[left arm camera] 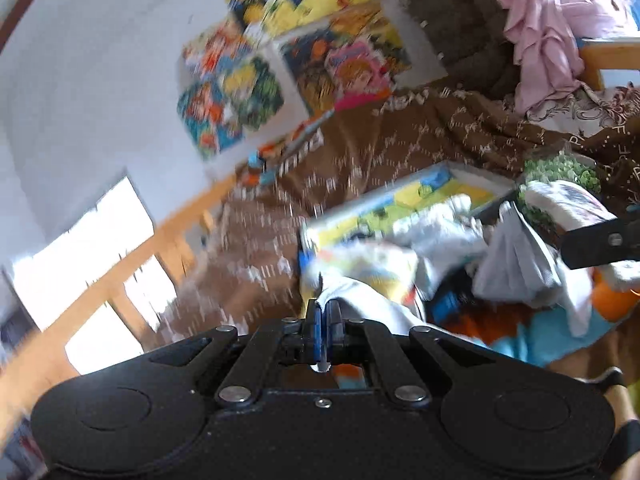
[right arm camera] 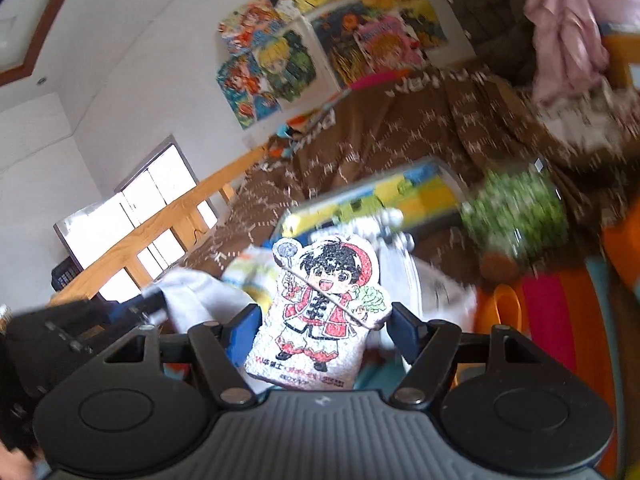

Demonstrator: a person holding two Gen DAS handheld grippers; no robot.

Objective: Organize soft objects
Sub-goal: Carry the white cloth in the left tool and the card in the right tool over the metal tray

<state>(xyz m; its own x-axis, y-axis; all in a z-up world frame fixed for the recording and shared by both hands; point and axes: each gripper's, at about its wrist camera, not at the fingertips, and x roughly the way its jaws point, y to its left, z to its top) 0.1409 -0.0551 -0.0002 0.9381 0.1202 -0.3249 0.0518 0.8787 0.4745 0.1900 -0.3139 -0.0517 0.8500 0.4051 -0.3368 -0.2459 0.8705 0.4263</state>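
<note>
1. Fingers (left arm camera: 323, 320) of the left gripper (left arm camera: 323, 322) were pressed tight together, pinching the edge of a white cloth (left arm camera: 360, 312) between the blue pads.
2. That white cloth ran away from the fingers to the right, over a pile of soft things on the bed.
3. The right gripper (right arm camera: 320, 324) had its jaws spread wide, one on each side of a flat cartoon pillow (right arm camera: 316, 312).
4. The cartoon pillow showed a kid in a red and white coat, and it stood up between the blue pads (right arm camera: 404, 332). The pads looked like they touched its sides, so the pillow was held.
5. In the left view, that same pillow showed at the right edge, and a black finger of the right gripper crossed in front of it.
6. Just past the pillow lay a bright yellow and blue box (right arm camera: 384, 196) on a brown blanket (right arm camera: 380, 136) with small white marks.
7. A green speckled thing (right arm camera: 516, 212) sat to the right of the box. It was too blurry to name.
8. A pink cloth (right arm camera: 560, 20) hung at the top right.
9. Colourful posters (right arm camera: 320, 32) were on the white wall behind, and a wooden rail (right arm camera: 160, 224) ran along the bed's left side.
</note>
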